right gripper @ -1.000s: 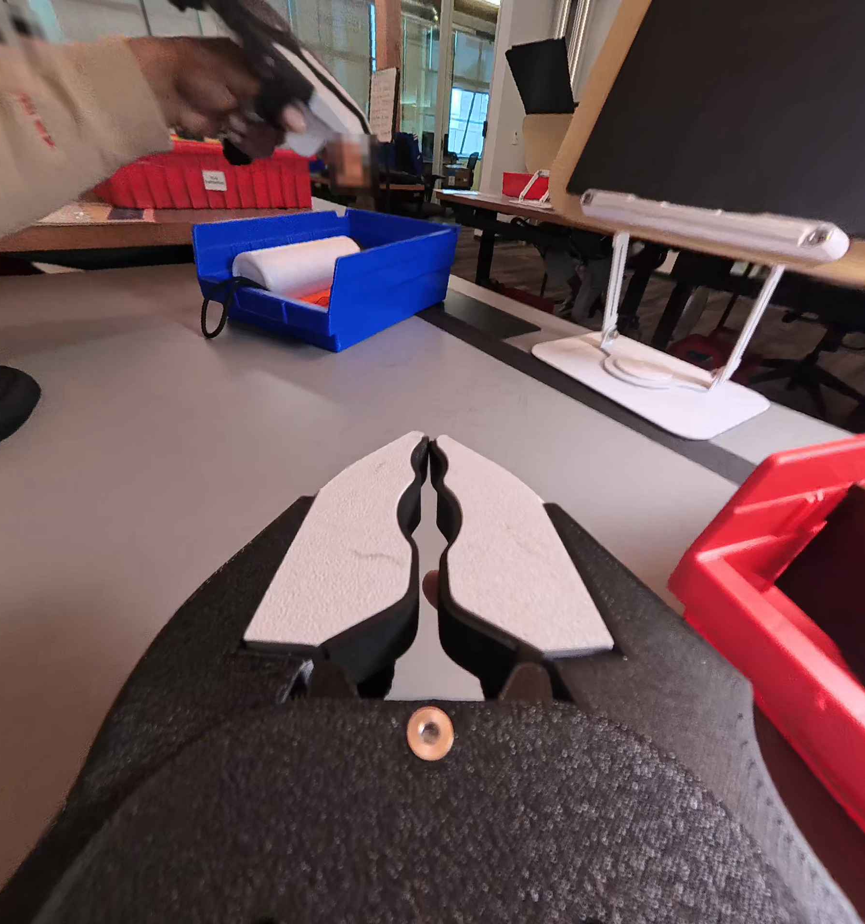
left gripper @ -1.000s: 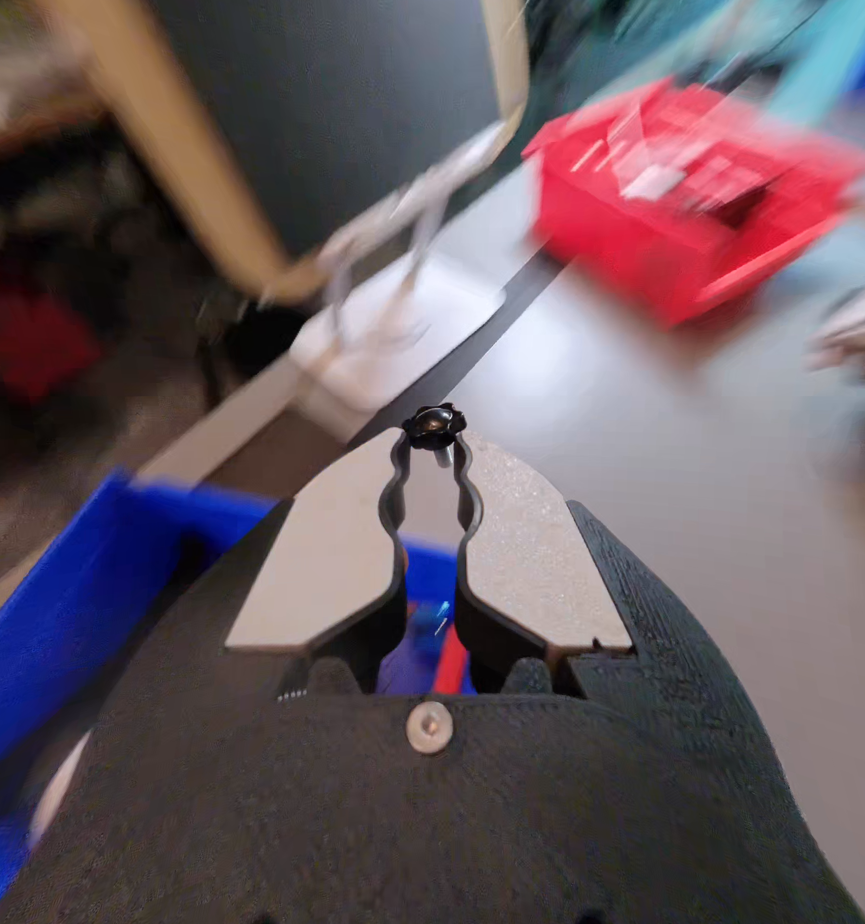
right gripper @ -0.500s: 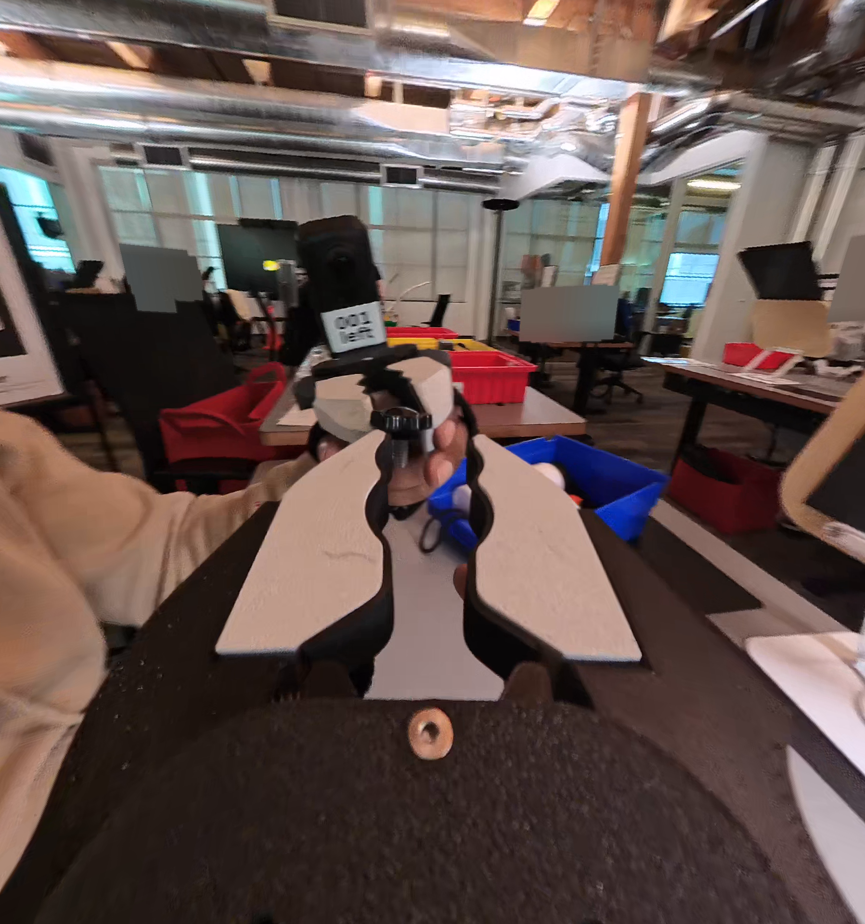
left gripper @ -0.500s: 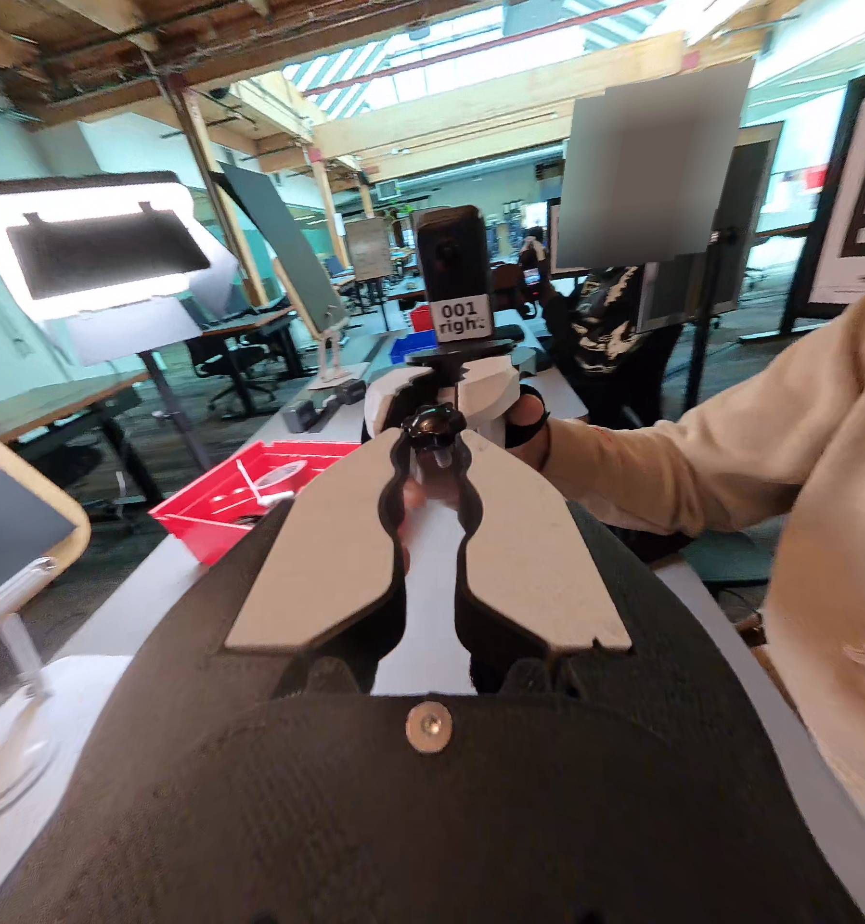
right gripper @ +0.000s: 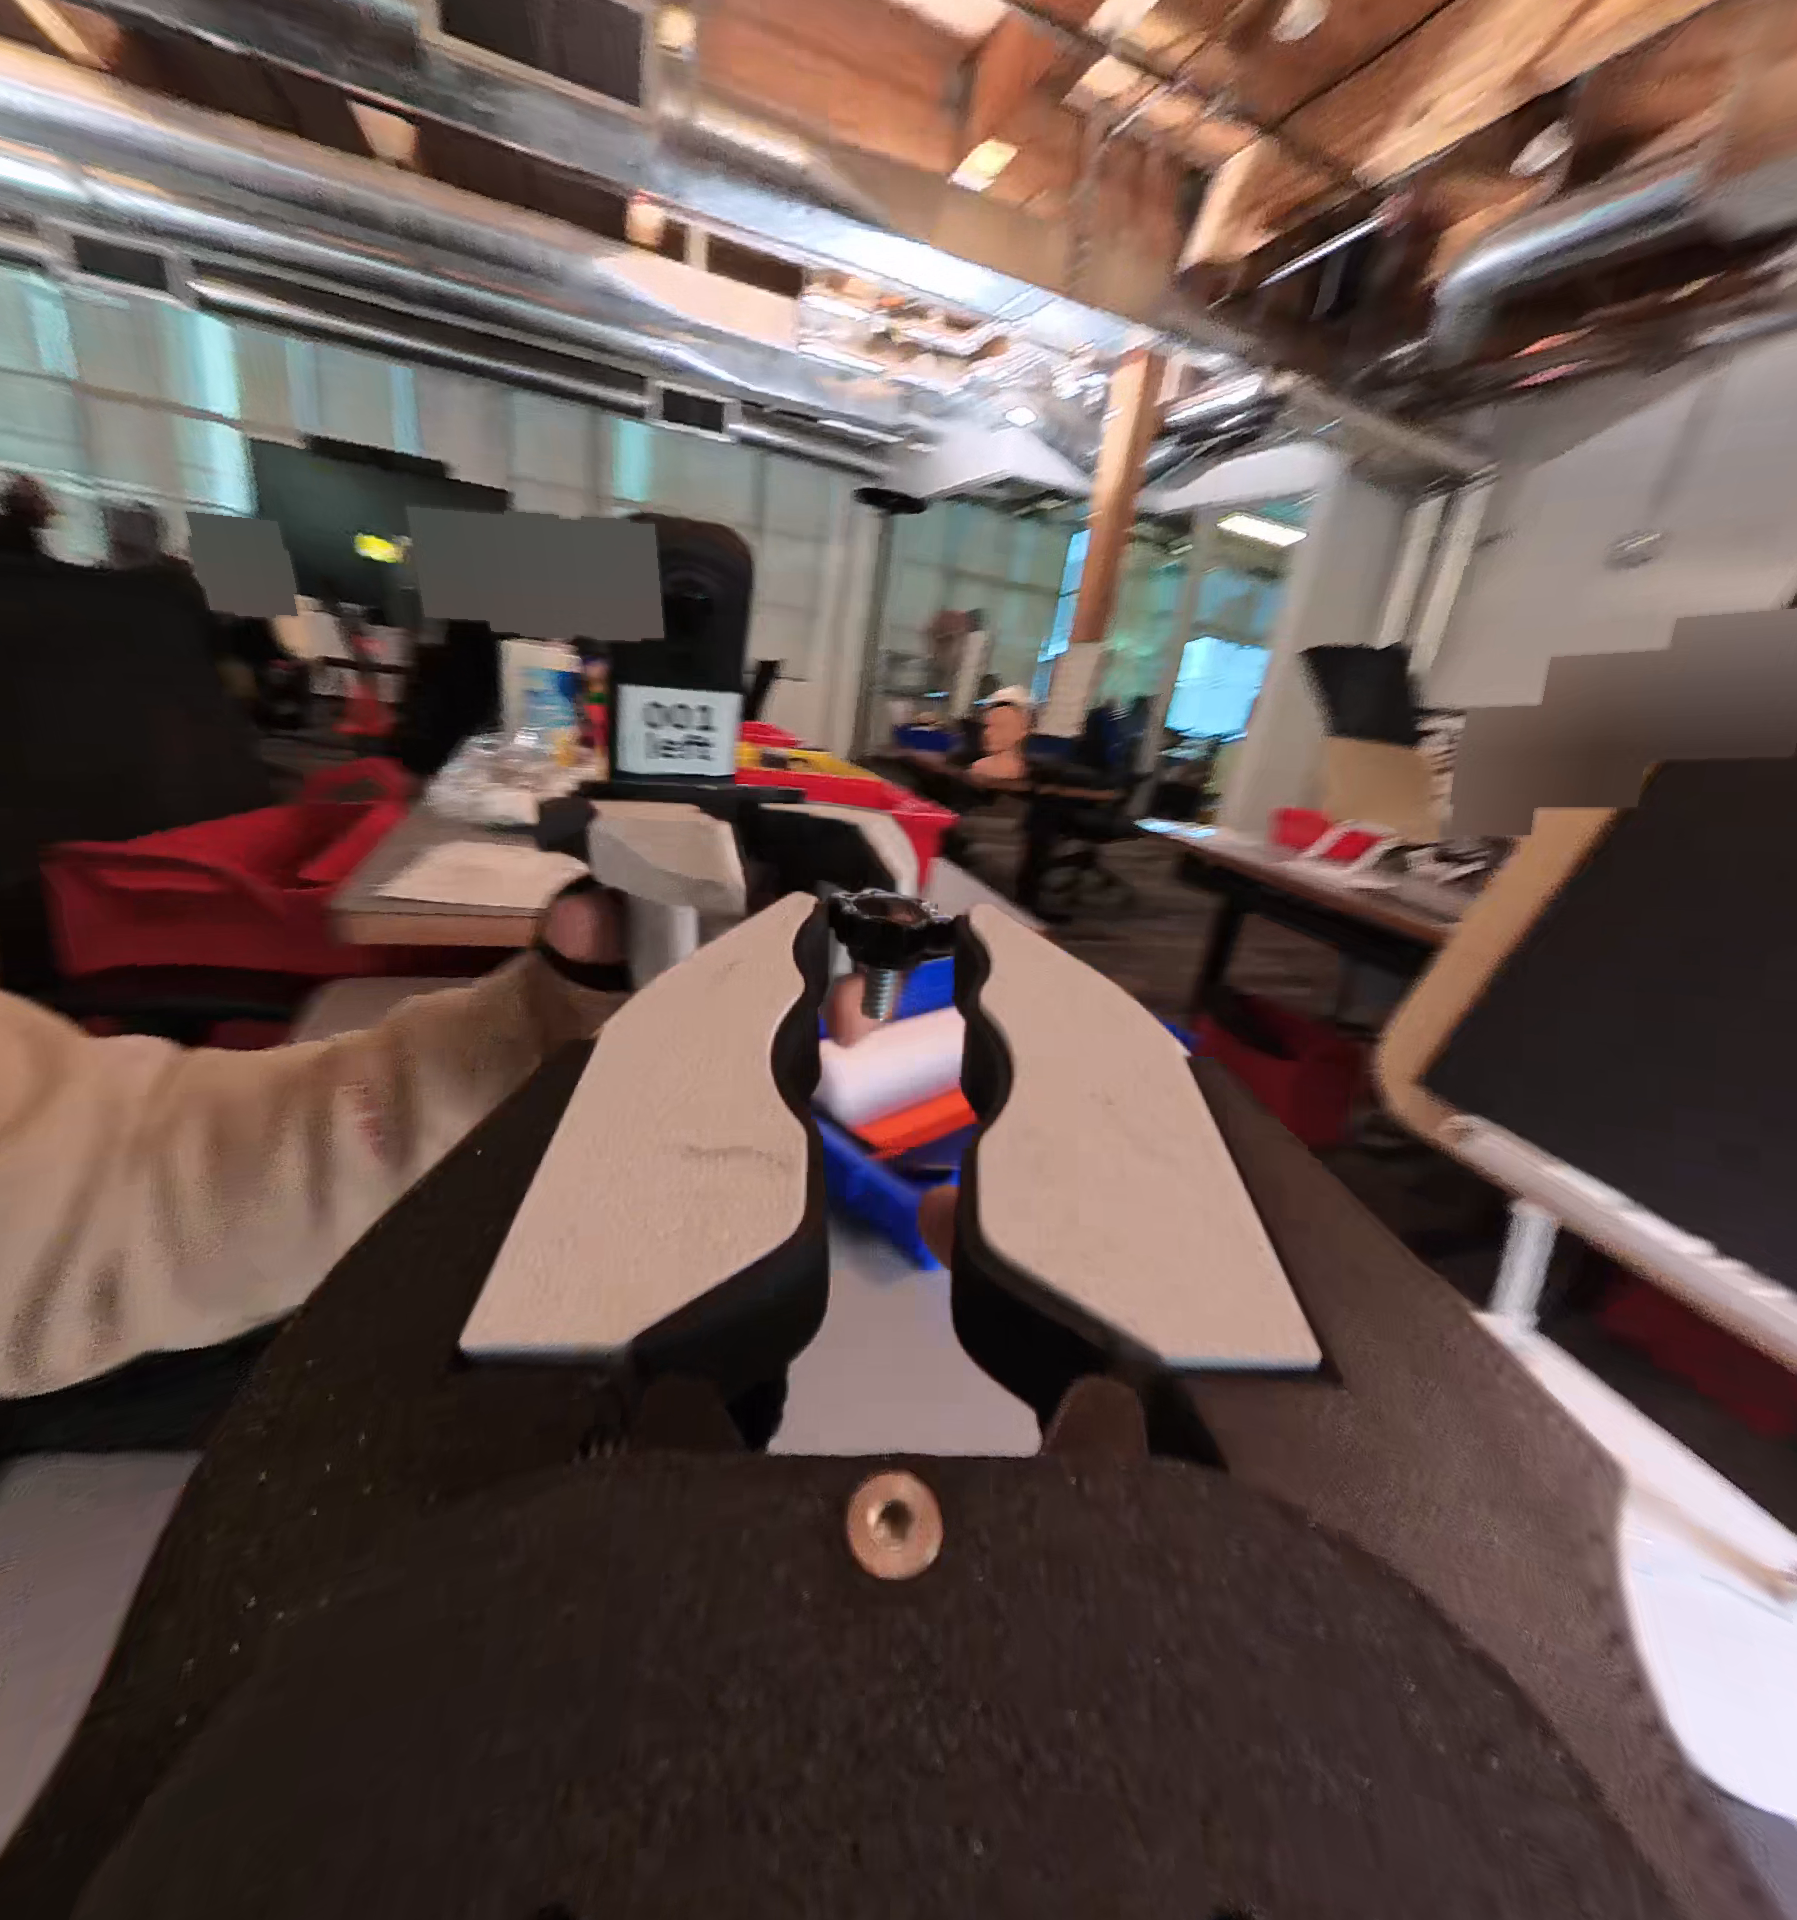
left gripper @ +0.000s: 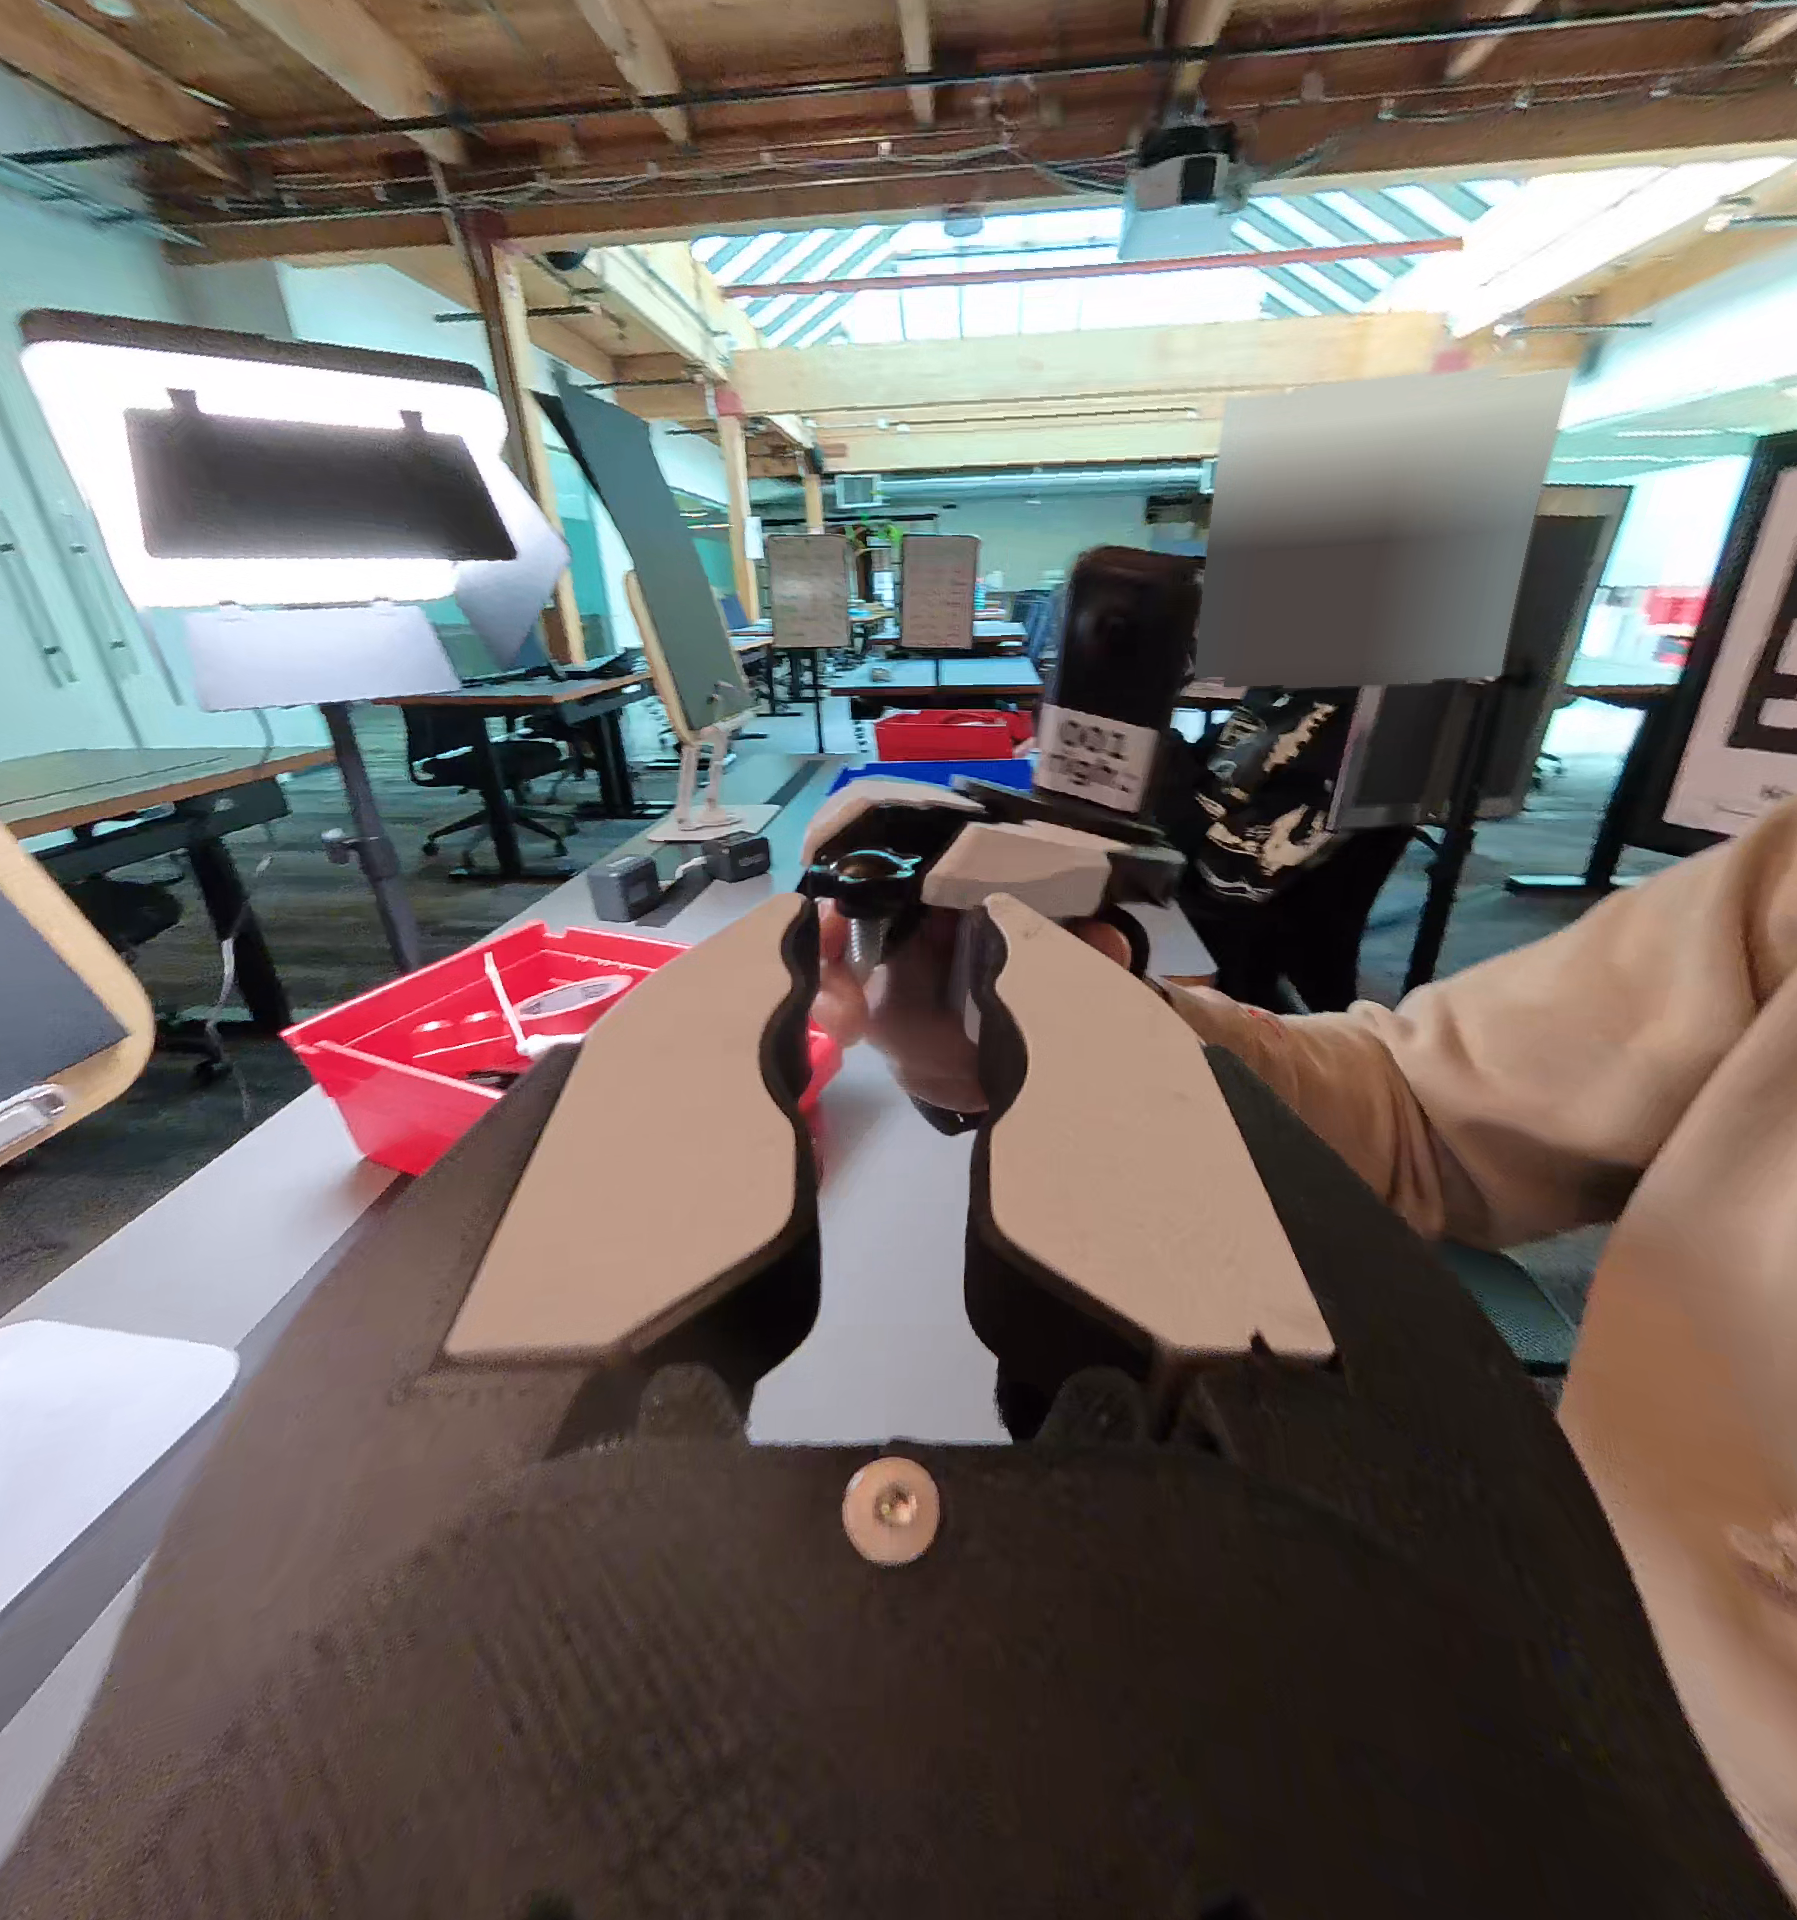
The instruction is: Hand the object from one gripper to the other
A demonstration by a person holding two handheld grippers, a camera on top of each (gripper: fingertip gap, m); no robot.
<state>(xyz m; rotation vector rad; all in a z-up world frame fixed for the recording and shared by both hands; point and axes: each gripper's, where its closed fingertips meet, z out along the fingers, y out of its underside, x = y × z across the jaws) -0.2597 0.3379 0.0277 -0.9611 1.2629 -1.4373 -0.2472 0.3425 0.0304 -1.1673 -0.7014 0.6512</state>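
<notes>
Since half a second earlier, the knob screw (right gripper: 886, 940) had been passed: it was seen clamped by its black head between the right gripper (right gripper: 889, 920) tips. The left gripper (left gripper: 899, 920) stood parted, empty, just beside. Only the left view showed the red bin (left gripper: 395, 1070).

Black textured gripper (left gripper: 894, 914) shells with pale grey wavy-edged fingers (left gripper: 655, 1132), one silver screw (left gripper: 891, 1508) each (centred near the base); cream sleeve (left gripper: 1496, 1049).
</notes>
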